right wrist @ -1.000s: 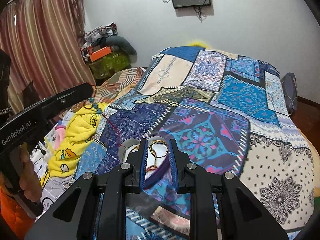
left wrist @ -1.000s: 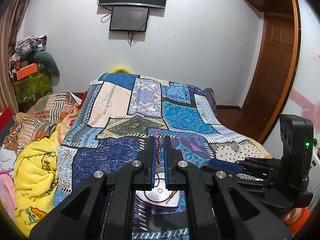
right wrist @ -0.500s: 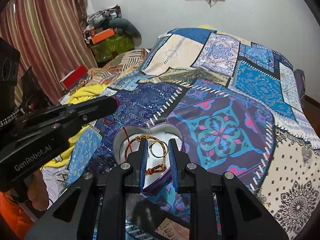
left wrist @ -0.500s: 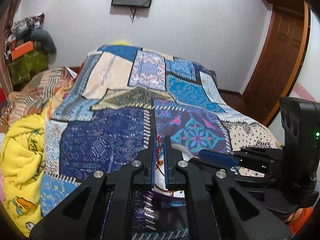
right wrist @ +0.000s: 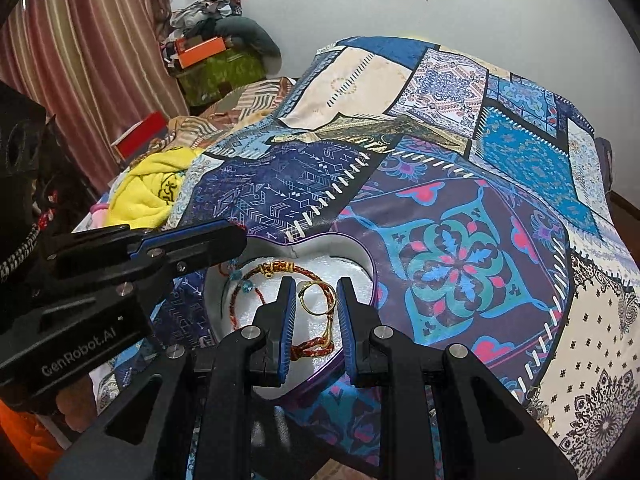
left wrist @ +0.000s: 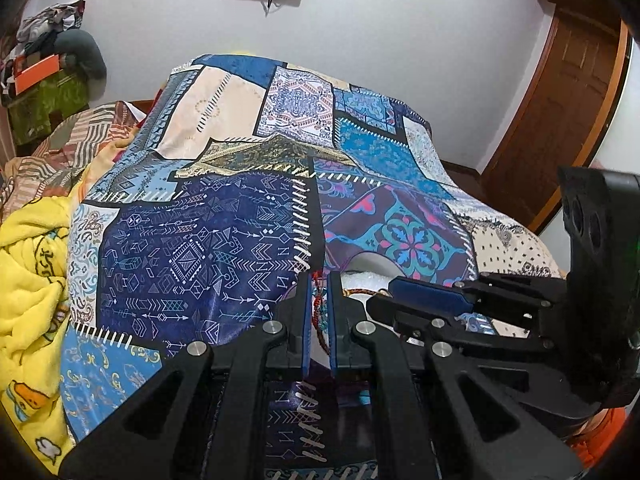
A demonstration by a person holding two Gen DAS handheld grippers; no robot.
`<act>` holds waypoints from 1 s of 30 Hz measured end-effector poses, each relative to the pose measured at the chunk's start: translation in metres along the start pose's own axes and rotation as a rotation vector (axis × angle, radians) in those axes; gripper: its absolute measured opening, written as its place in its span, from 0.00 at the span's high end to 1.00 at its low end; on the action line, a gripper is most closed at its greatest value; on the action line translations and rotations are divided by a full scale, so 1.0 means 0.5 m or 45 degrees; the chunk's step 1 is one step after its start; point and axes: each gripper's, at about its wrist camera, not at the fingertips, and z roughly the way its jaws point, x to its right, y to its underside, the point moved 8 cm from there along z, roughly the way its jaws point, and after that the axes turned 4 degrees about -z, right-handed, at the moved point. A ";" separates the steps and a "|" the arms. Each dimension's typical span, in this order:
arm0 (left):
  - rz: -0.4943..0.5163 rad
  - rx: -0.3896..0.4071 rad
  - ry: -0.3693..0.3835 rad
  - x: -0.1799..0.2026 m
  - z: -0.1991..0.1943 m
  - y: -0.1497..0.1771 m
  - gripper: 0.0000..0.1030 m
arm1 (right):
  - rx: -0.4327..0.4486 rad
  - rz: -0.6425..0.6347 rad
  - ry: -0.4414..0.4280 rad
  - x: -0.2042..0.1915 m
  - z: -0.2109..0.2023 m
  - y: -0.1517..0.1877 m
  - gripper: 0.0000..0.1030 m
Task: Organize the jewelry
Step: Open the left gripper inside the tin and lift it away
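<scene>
On my left wrist view the left gripper [left wrist: 319,292] has its blue-padded fingers [left wrist: 306,312] drawn almost together, pinching a thin red cord bracelet [left wrist: 317,308] that hangs down between the pads. From the right wrist view I can see that same gripper [right wrist: 224,236] reaching in from the left over the rim of the heart-shaped box [right wrist: 362,264], with a bit of the red cord and some blue beads [right wrist: 245,287] dangling below its tip into the box. The box sits on the patchwork bedspread [right wrist: 440,200] near the bed's front edge, purple outside and lined in white. Inside it lies a red and gold braided bracelet [right wrist: 280,269] curling along the lining, and a plain gold ring [right wrist: 314,298] rests on top of the braid near the middle. My right gripper [right wrist: 317,296] hovers right over the box with its fingers [right wrist: 289,320] parted a little; the ring and a stretch of the braid show in the gap between them, but the pads press on nothing that I can make out, so I count it as empty. In the left wrist view the right gripper [left wrist: 400,292] lies just beside the left one, its tip over the white lining [left wrist: 370,276]. A yellow blanket [left wrist: 28,280] is bunched up at the left side of the bed.
</scene>
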 end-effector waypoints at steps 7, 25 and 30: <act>-0.003 -0.017 -0.018 -0.008 0.007 0.008 0.95 | -0.007 -0.007 0.013 0.003 0.008 0.001 0.82; 0.023 0.030 -0.060 0.013 -0.053 -0.018 0.75 | 0.043 0.042 0.038 0.026 -0.064 -0.009 0.75; 0.050 0.066 -0.074 0.039 -0.081 -0.033 0.75 | 0.098 0.075 0.065 0.049 -0.115 -0.017 0.75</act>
